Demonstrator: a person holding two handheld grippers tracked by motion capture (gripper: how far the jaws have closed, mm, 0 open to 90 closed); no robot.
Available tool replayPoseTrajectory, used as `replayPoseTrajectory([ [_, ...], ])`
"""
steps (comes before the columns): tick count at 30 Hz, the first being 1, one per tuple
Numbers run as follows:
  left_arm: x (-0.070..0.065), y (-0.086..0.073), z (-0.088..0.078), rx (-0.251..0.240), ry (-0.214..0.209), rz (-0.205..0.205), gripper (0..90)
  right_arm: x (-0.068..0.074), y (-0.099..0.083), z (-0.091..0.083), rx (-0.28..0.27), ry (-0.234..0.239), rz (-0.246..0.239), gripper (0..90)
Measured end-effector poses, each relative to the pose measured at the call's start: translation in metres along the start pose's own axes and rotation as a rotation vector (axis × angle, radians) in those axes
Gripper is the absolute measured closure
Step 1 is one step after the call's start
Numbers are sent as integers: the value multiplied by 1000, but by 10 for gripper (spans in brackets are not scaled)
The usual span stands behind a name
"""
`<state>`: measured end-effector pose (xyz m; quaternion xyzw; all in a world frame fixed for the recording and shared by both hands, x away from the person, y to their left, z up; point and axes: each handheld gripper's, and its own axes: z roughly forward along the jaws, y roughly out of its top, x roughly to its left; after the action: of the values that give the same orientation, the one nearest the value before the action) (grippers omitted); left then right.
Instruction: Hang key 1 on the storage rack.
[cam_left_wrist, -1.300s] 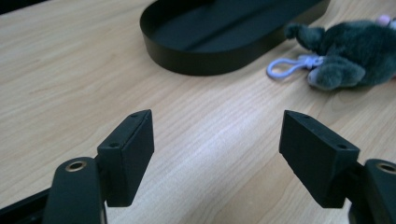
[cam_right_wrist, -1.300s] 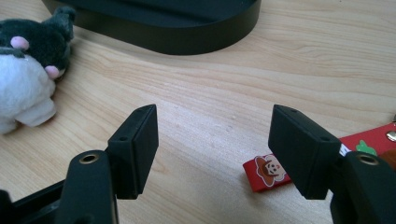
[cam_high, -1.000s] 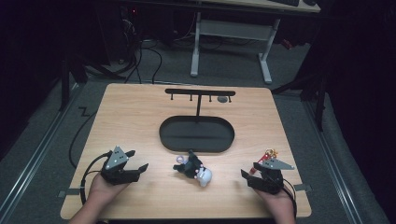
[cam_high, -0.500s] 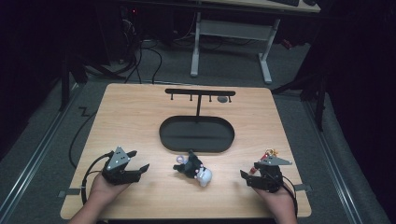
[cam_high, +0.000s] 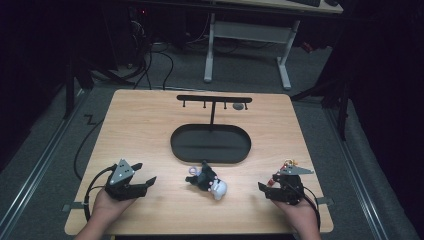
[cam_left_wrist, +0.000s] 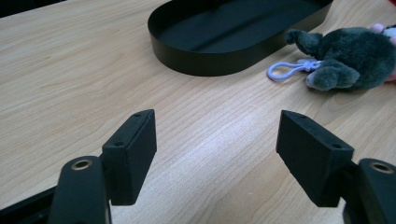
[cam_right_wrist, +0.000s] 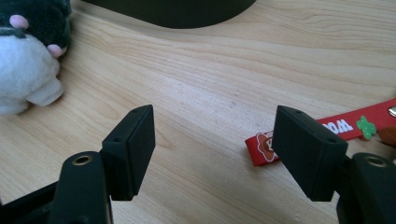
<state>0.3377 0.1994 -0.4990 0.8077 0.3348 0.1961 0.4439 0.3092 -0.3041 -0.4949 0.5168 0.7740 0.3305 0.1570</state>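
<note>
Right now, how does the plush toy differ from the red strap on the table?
The plush toy is bulky, fuzzy, dark grey and white, with a lilac clip; the red strap is flat, thin and printed. The toy lies mid-table near the black tray; the strap lies beside the right tool. Both rest untouched on the wood.

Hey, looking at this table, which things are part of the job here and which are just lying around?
In play:
plush toy keychains
black oval tray
hook rack
red strap beside the open right tool
open left tool

Lying about:
desk frame
floor cables
</note>
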Motion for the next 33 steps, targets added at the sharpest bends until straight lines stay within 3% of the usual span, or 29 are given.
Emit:
replayPoseTrajectory([
  [8, -5, -10, -13, 11, 25, -6, 304, 2, 7, 0, 57, 31, -56, 304],
  [14, -6, -19, -28, 2, 45, -48, 304, -3, 8, 0, 90, 41, -42, 311],
  [19, -7, -14, -28, 14, 46, -58, 299, -3, 9, -3, 110, 30, -59, 311],
  [21, -9, -4, -25, 3, 18, -82, 299, -5, 10, -9, 120, 18, -63, 311],
  [27, -18, 0, -16, -22, 7, -74, 295, -16, 9, -17, 165, 19, -44, 309],
  [33, -24, -11, -10, 15, 27, -11, 295, -26, 10, -24, 214, 15, -37, 326],
])
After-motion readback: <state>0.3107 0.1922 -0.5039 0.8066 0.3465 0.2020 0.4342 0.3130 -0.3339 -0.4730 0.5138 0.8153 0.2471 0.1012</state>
